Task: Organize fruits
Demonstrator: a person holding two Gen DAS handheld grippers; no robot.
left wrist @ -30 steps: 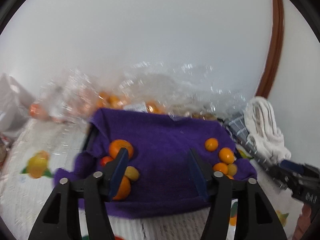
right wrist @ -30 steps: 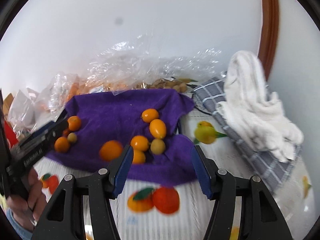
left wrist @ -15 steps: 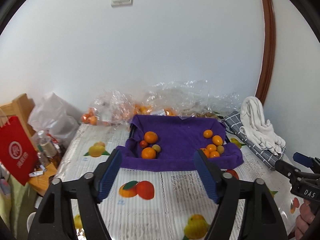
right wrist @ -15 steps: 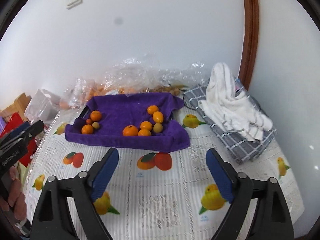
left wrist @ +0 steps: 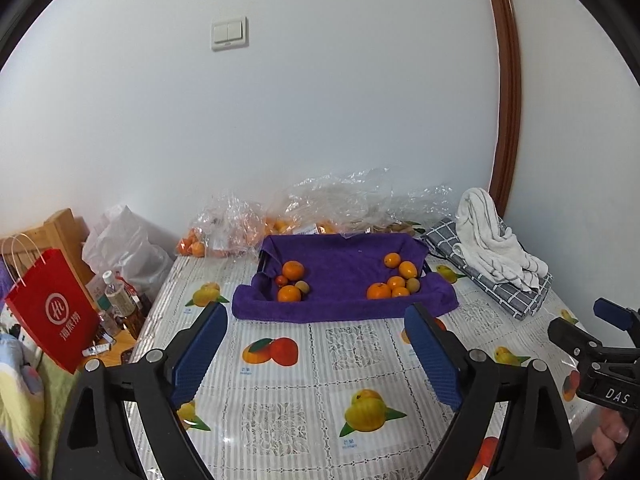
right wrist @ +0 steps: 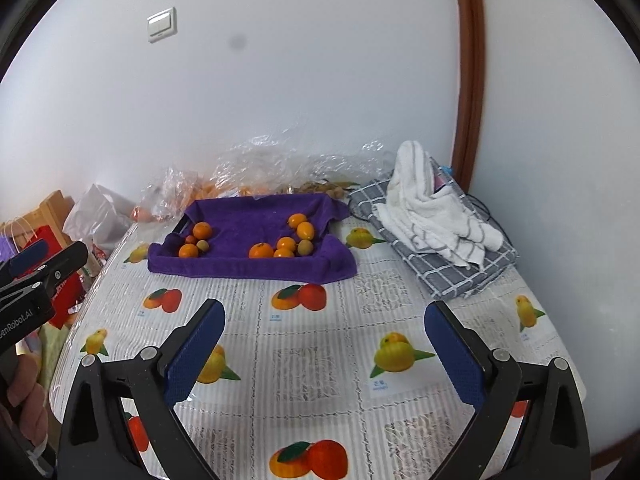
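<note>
A table covered in a fruit-print cloth (left wrist: 304, 364) fills both wrist views, pushed into the corner of a white-walled room. Toward its back edge sits a tray draped in a purple towel (left wrist: 344, 268), its edges folded up like low walls, probably so round fruit cannot roll off.

The fruit lies in two separate clusters on the towel. Near the towel's left end are two oranges (left wrist: 293, 270), a small red fruit and a small greenish one. Near its right end is a larger group of oranges (left wrist: 394, 282) with one greenish fruit among them. The bare purple strip between the clusters suggests the sorting is largely done, though what rule divides them cannot be told.

Behind the tray, against the wall, lie crumpled clear plastic bags (left wrist: 340, 200) with more orange fruit inside. At the table's back right corner a white towel (right wrist: 432, 208) rests on a folded grey checked cloth (right wrist: 452, 268). Off the left edge stand a red paper bag (left wrist: 52, 320) and some bottles.

The left gripper (left wrist: 316, 356) hangs over the table's front half, well apart from the tray, its blue pads spread wide and opening further, nothing between them. The right gripper (right wrist: 324, 356) is the same: wide, opening, empty, over the front edge.
</note>
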